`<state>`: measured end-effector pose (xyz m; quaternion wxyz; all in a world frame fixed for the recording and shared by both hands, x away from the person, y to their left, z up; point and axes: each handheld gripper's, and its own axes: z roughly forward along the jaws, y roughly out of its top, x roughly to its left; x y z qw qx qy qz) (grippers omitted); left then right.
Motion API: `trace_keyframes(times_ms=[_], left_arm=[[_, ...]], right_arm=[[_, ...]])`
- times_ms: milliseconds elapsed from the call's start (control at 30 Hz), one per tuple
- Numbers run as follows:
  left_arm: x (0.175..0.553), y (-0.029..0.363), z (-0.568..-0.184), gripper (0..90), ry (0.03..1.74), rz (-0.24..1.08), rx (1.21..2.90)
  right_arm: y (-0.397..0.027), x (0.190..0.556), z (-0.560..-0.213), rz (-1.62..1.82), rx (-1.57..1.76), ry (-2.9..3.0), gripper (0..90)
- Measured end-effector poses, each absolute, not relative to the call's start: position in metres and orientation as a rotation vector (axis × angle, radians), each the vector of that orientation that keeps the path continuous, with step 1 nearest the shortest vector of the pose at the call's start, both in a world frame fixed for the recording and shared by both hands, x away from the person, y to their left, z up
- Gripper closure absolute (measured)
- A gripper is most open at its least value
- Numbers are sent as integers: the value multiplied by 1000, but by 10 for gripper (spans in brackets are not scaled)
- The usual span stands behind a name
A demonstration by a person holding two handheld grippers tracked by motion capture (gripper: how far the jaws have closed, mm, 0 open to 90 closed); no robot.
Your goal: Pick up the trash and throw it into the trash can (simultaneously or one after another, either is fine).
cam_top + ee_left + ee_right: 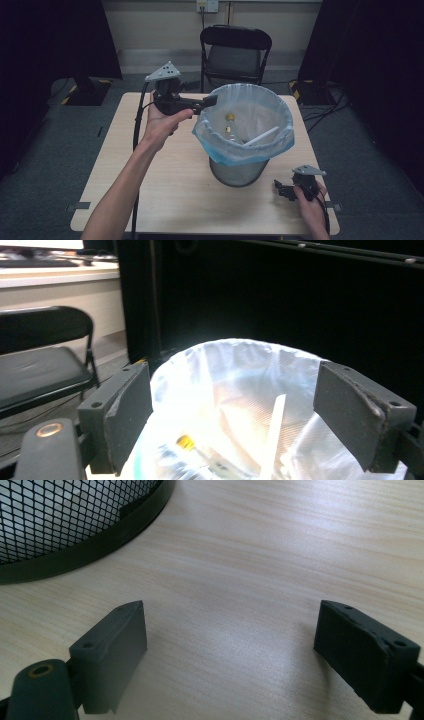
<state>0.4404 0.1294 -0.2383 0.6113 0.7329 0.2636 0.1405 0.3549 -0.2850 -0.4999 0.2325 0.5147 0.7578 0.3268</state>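
Observation:
A wire-mesh bin (239, 172) lined with a white and blue plastic bag (280, 112) stands in the middle of the wooden table (165, 190). Inside the bag lie a small yellow-capped item (230, 117) and a white strip (261, 136). My left gripper (211, 100) is held level at the bag's left rim, pointing across it, open with nothing between its jaws. In the left gripper view the bag (240, 365), the yellow cap (185, 441) and the strip (272, 430) show between the open left gripper (232, 405). My right gripper (281, 190) sits low by the table's front right, open over bare wood (232, 645), the bin's mesh (60, 520) ahead.
A black folding chair (235, 50) stands behind the table's far edge. Dark curtains hang on both sides. The left gripper's cable (136, 135) trails along the forearm. Bare tabletop lies left and in front of the bin.

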Motion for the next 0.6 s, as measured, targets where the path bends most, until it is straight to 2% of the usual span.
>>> trace_keyframes(times_ms=[600], left_arm=[[436, 177, -253, 156, 691, 363, 1665]], right_arm=[[-285, 355, -500, 898, 1414, 2080, 126]])
